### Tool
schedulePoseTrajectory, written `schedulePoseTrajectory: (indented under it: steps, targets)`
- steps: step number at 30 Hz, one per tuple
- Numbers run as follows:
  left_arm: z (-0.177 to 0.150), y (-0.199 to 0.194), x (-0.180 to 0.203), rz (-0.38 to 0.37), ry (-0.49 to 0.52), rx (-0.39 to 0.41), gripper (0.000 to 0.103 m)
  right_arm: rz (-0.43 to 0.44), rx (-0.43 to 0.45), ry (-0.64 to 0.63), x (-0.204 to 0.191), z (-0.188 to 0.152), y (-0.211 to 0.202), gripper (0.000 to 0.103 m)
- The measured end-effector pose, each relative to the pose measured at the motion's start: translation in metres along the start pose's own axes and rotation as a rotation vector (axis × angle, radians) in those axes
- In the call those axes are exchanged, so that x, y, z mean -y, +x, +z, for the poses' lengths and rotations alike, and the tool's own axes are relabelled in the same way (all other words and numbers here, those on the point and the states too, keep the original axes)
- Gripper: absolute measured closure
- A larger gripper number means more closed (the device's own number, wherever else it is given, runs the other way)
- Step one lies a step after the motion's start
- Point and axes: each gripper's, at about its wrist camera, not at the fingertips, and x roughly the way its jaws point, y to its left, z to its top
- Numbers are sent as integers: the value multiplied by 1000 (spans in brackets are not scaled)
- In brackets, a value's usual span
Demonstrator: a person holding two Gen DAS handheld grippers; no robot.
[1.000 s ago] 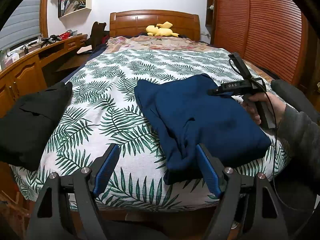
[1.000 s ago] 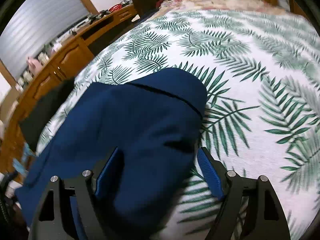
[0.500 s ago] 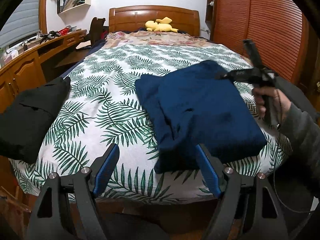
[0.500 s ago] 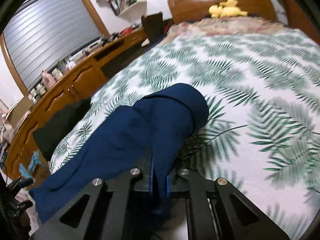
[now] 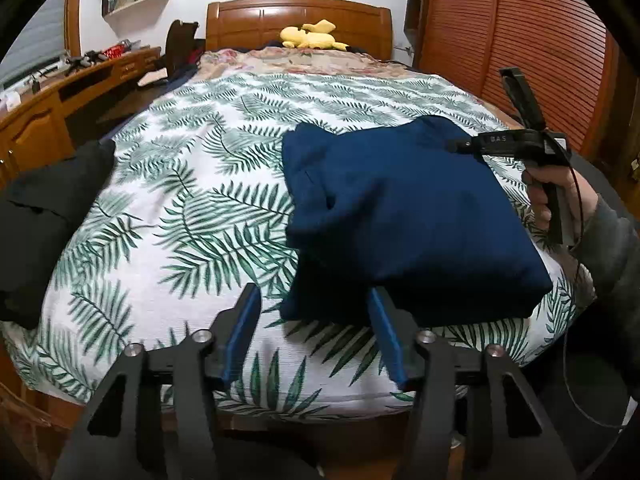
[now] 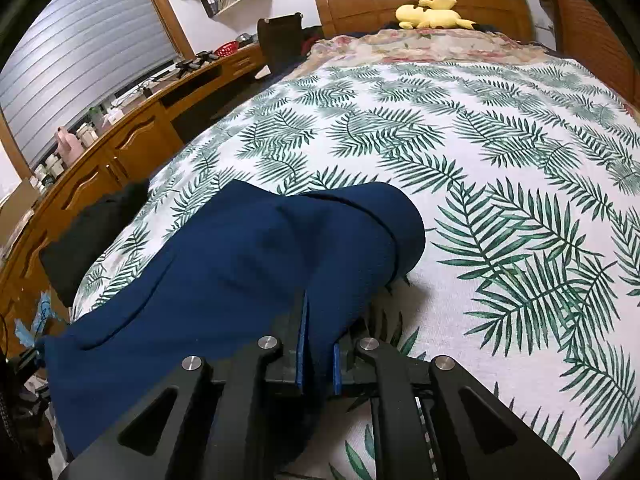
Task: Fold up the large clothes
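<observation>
A folded blue garment (image 5: 404, 216) is laid on the leaf-print bed (image 5: 208, 216), toward 3 o'clock. Its right edge is clamped in the right gripper (image 6: 318, 344). The left gripper (image 5: 314, 336) is held apart at the garment's near corner. A black garment (image 5: 44, 216) is seen at 9 o'clock, a yellow plush toy (image 5: 310, 36) at 12.

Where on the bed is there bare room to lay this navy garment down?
Bare bedspread lies between the black garment at the left edge and the navy garment. More runs beyond the navy garment up to the floral blanket. The near-right corner is crowded: right gripper, right hand.
</observation>
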Motion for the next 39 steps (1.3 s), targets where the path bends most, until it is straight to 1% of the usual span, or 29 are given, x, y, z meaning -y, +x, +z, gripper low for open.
schedulePoseTrajectory:
  steps: [3, 6, 8, 9, 10, 11, 12, 14, 16, 24, 25, 26, 27, 28, 29, 31, 34, 37, 39]
  targets:
    - [0, 8, 1, 0, -2, -20, 50, -5, -9, 11, 1, 0, 5, 92]
    - [-1, 13, 1, -15, -9, -31, 50, -13, -14, 27, 2, 0, 12, 86]
    - [-1, 16, 3, -20, -13, -34, 50, -20, -20, 30, 2, 0, 15, 76]
    - [-1, 16, 3, -17, -12, -34, 50, -28, -24, 31, 2, 0, 18, 73]
    - [-2, 16, 3, -16, -11, -32, 50, -35, -29, 37, 3, 0, 20, 67]
    - [-2, 16, 4, -17, -12, -30, 50, -35, -36, 48, 5, 0, 22, 64]
    - [-3, 16, 4, -19, -16, -27, 50, -29, -42, 59, 7, 1, 24, 63]
    - [-4, 15, 5, -22, -21, -22, 55, -16, -48, 82, 10, 2, 27, 60]
    - [-5, 14, 5, -28, -22, -19, 57, -8, -56, 96, 13, 3, 29, 58]
    - [-6, 19, 1, -42, -39, -25, 58, 23, -62, 132, 18, 2, 34, 58]
    - [-6, 19, 2, -43, -38, -23, 59, 34, -59, 134, 18, 2, 34, 65]
    - [-6, 18, 2, -47, -37, -19, 68, 75, -51, 128, 18, 2, 33, 89]
    - [-6, 16, 4, -59, -31, -9, 72, 116, -33, 118, 16, 4, 30, 91]
    - [-5, 15, 6, -64, -22, -6, 80, 113, -2, 105, 14, 6, 24, 93]
    - [-5, 13, 9, -66, -14, -4, 86, 119, 21, 97, 13, 7, 19, 94]
    - [-4, 10, 13, -58, 2, 3, 90, 128, 63, 84, 8, 10, 9, 95]
    - [2, 0, 13, -69, -18, 44, 94, 120, 105, 62, 3, 11, -3, 96]
    - [9, -10, 13, -95, -12, 85, 97, 134, 133, 56, 2, 10, -14, 96]
    - [15, -16, 14, -94, -3, 104, 99, 132, 140, 46, 3, 9, -18, 96]
